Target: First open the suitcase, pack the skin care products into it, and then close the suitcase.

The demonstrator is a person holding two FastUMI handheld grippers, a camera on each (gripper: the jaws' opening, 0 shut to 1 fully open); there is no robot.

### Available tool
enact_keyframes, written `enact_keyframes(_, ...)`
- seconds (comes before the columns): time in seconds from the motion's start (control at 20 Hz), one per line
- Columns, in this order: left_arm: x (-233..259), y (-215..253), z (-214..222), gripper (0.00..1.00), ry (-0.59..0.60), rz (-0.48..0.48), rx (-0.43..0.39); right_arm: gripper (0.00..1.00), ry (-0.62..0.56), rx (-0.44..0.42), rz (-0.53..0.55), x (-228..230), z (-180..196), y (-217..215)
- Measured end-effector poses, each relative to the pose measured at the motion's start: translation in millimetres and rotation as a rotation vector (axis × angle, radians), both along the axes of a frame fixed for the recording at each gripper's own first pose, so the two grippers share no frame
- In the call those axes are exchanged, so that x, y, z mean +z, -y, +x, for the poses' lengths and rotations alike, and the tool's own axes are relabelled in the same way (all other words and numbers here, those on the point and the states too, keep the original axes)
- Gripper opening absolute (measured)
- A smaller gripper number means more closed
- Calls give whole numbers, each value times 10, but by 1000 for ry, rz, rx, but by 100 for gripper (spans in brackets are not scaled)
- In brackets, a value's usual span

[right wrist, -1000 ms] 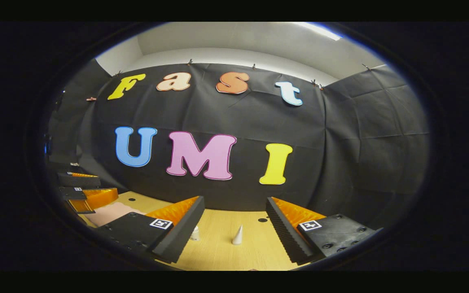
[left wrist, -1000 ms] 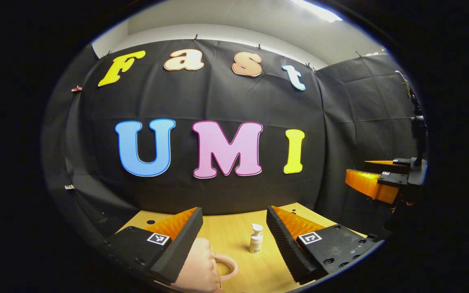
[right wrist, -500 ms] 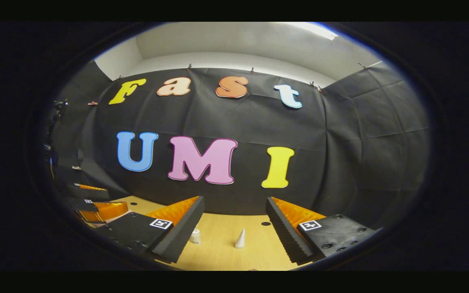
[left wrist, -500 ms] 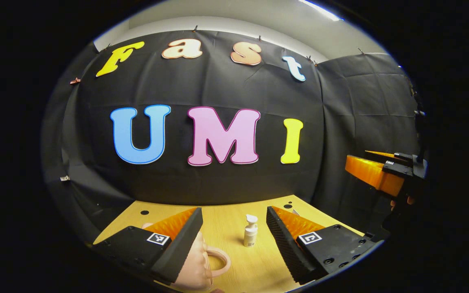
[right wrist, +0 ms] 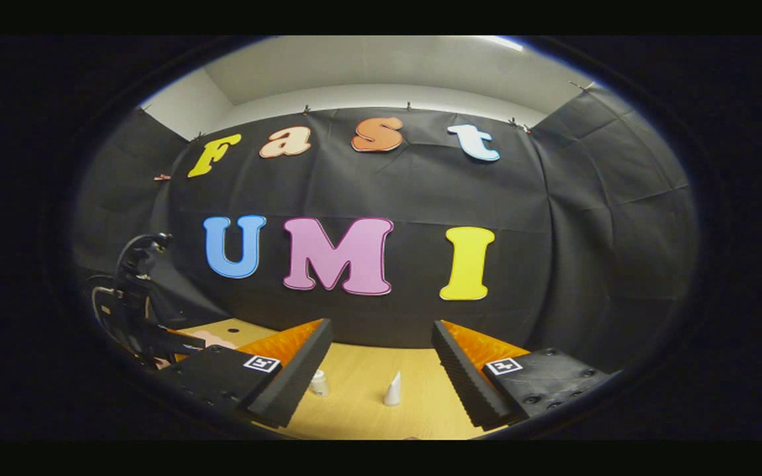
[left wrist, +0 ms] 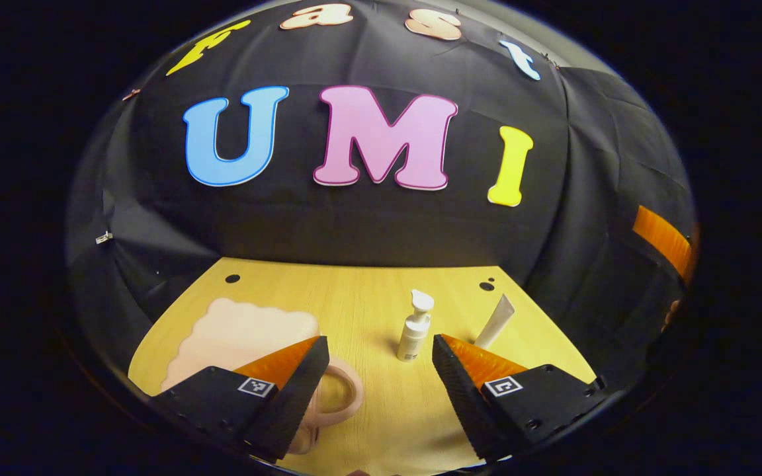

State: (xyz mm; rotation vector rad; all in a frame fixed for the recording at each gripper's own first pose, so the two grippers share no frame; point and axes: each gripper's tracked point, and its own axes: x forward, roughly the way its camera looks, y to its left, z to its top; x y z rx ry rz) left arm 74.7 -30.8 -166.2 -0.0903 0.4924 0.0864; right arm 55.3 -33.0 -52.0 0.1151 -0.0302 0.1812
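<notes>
The left claw (left wrist: 379, 370) gapes empty above the desk (left wrist: 368, 291), beside the closed pink suitcase (left wrist: 242, 334), so swinging toward its handle (left wrist: 344, 396) might topple the upright pump bottle (left wrist: 414, 327) near the tube (left wrist: 495, 322); the right claw (right wrist: 381, 370) hangs released too.

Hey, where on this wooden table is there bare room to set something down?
The light wooden table is bare along the back, between the pink scalloped suitcase and the black cloth wall, and in the strip between the suitcase and the white pump bottle. It is crowded on the right, where the white tube stands close to the bottle.
</notes>
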Motion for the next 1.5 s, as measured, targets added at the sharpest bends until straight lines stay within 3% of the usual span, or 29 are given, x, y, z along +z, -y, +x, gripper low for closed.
enact_keyframes(0.3, -634, -17, 183, 99, -203, -25, 34, 95, -45, 69, -8, -413, 82, 281)
enact_keyframes(0.55, -1215, -42, 182, 99, -384, -40, 75, 96, -91, 71, 25, -664, 181, 504)
enact_keyframes(0.85, -1535, -199, 255, 98, -464, -64, 156, 96, -120, 56, 34, -784, 227, 672)
enact_keyframes(1.0, -1666, -123, 308, 88, -506, -77, 131, 97, -136, 34, 45, -815, 206, 726)
enact_keyframes(1.2, -1778, -78, 301, 87, -547, -73, 90, 97, -164, 17, 42, -864, 189, 748)
enact_keyframes(1.25, -1831, -180, 282, 81, -564, -28, 98, 97, -164, 16, 45, -853, 196, 743)
enact_keyframes(1.35, -1752, -158, 282, 19, -560, -14, 52, 97, -164, 18, 48, -829, 219, 717)
enact_keyframes(1.5, -1688, -178, 281, 13, -560, 9, 19, 97, -155, 24, 53, -794, 257, 669)
